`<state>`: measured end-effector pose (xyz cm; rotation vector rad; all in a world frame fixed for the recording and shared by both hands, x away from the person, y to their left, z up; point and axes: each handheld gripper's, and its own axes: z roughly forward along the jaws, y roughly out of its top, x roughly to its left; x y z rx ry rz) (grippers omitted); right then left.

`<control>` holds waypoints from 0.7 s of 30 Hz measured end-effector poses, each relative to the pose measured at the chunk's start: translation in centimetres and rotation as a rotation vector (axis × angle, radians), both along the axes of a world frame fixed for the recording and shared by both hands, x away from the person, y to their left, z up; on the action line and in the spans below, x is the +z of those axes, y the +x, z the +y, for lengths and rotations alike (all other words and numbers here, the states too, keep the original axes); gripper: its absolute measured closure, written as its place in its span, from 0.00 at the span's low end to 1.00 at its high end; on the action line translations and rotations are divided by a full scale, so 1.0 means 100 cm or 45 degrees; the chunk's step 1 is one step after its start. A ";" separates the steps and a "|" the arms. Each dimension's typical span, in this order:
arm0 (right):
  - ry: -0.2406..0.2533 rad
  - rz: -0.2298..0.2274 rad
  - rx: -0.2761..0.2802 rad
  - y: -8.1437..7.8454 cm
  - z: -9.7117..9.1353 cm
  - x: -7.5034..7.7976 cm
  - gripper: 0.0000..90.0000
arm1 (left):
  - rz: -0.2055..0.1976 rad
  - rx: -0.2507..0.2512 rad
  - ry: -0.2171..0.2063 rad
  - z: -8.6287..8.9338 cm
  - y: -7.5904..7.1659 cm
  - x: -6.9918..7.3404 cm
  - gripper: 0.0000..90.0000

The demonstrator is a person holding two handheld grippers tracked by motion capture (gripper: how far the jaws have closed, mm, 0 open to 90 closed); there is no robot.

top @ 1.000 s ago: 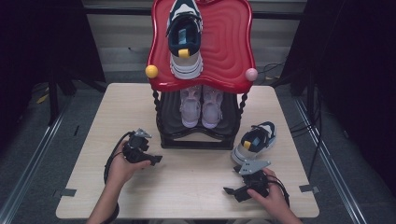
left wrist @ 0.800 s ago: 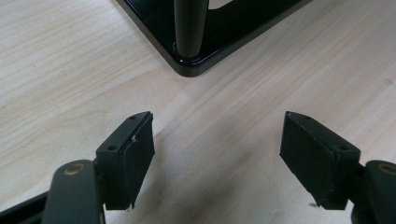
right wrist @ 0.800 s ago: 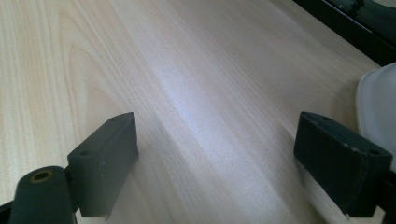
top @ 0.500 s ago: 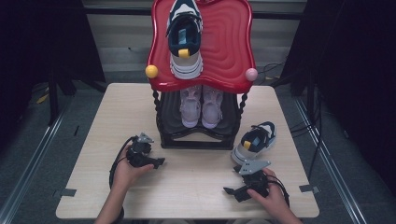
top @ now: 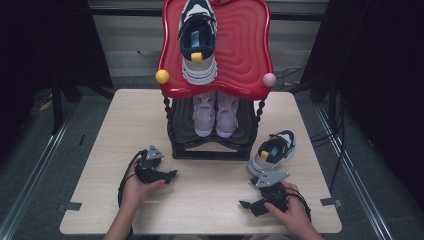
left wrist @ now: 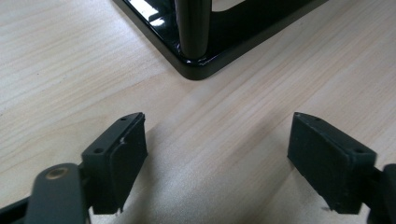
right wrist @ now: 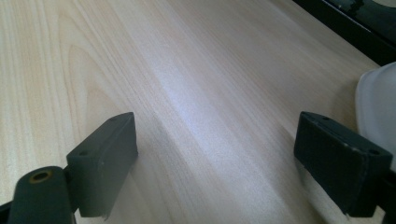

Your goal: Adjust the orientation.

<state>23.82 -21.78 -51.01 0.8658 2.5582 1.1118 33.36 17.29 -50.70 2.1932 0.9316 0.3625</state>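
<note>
A two-tier shoe rack with a red top shelf [top: 240, 55] stands at the table's far middle. A navy, white and yellow sneaker [top: 198, 40] lies on the red shelf, and a pale pink pair [top: 215, 114] sits on the black lower tier. A matching sneaker [top: 274, 149] rests on the table to the right of the rack. My left gripper [top: 170, 176] [left wrist: 217, 126] sits low in front of the rack's front left corner [left wrist: 196, 65]; its jaws have just been opening and nothing is between them. My right gripper [top: 246, 205] [right wrist: 215, 121] is open on the table near the loose sneaker's sole [right wrist: 379, 100].
The wooden table [top: 125, 125] has bare room at left and along its front edge. The rack's black base [right wrist: 355, 23] lies ahead of the right gripper. Yellow [top: 162, 76] and pink [top: 269, 79] knobs stick out at the red shelf's front corners.
My left gripper has sunk toward the table and drifted a little toward the person, its jaws wider. The right gripper has stayed put.
</note>
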 end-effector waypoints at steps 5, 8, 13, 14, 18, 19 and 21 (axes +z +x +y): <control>0.000 0.000 0.000 0.000 0.000 0.000 0.14 | -0.024 0.006 -0.019 0.000 -0.003 -0.002 0.18; -0.001 -0.001 -0.001 0.000 0.000 0.000 0.14 | -0.021 0.006 -0.026 0.000 -0.003 -0.003 0.18; -0.018 0.012 0.034 -0.001 -0.002 0.002 0.14 | -0.020 0.006 -0.028 0.000 -0.003 -0.003 0.17; -0.035 0.023 0.037 -0.001 -0.002 0.003 0.14 | -0.018 0.003 -0.027 0.000 -0.003 -0.003 0.17; -0.092 0.052 0.061 -0.001 -0.002 0.008 0.17 | -0.023 0.003 -0.023 0.000 -0.003 -0.003 0.17; -0.106 0.067 0.059 -0.002 -0.002 0.010 0.19 | -0.023 0.003 -0.023 0.000 -0.003 -0.003 0.17; -0.139 0.093 0.059 -0.001 -0.003 0.013 0.22 | -0.023 0.003 -0.023 0.000 -0.003 -0.003 0.17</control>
